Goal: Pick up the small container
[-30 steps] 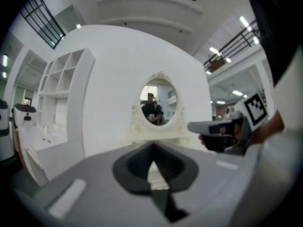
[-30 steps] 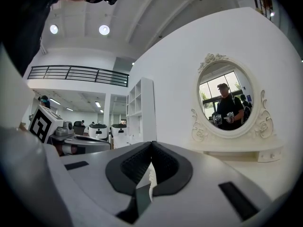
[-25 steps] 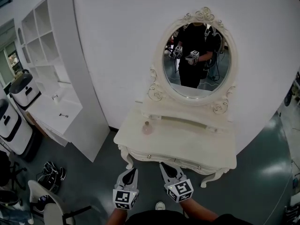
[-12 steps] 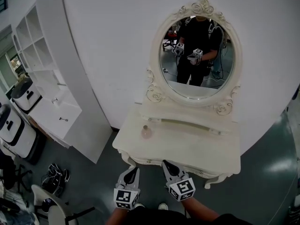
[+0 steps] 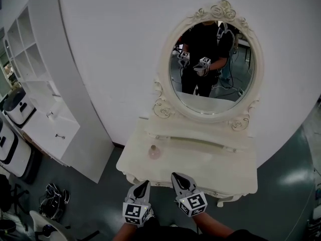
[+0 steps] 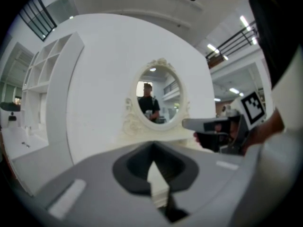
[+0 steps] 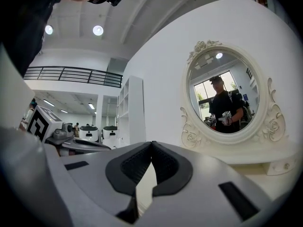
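Head view: the small container (image 5: pixel 154 152), pale and too small to make out in detail, stands on the left part of the cream surface (image 5: pixel 210 164) below the mirror (image 5: pixel 213 69). The left hand-held gripper (image 5: pixel 144 183) and right hand-held gripper (image 5: pixel 176 175) hover at the near edge, apart from it, with the forearms cut off below.

Left gripper view: the jaws are pressed together and empty, and the body hides most of the surface.

Right gripper view: the jaws meet, with nothing between them.

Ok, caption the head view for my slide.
Left gripper and right gripper, both shut, before a cream dressing table with oval mirror; small pinkish container on it.
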Motion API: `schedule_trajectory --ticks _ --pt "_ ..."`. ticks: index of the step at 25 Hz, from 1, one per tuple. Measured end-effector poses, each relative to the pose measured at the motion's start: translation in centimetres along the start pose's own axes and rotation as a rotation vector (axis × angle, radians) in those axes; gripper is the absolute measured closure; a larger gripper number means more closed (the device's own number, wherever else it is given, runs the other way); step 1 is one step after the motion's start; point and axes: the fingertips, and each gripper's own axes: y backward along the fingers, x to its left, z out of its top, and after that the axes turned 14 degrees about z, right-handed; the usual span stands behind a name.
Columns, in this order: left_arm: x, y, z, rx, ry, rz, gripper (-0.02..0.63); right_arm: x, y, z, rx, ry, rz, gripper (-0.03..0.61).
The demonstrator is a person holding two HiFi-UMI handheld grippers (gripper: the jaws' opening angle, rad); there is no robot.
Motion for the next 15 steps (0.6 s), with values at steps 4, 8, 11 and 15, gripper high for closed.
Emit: schedule_trajectory --ticks 4,8,11,15 --pt "1.7 -2.6 0.3 0.001 0.018 -0.034 0.607 -1.6 -2.7 -0.3 0.026 0.017 -0.02 0.572" --pt "4.0 -5.3 0.9 -0.01 0.001 -0.067 0.607 -2.7 -5.4 -0.8 0.044 0.007 -0.044 0.572" --pt "5.4 -6.7 1.5 -0.026 -0.002 -0.095 0.607 -3.0 -7.4 -0.7 0.054 0.014 -0.057 0.572" --pt "6.9 -8.3 1.8 -0.025 -0.002 -0.136 0.607 -3.6 -9.6 -0.4 0.06 0.021 -0.089 0.572"
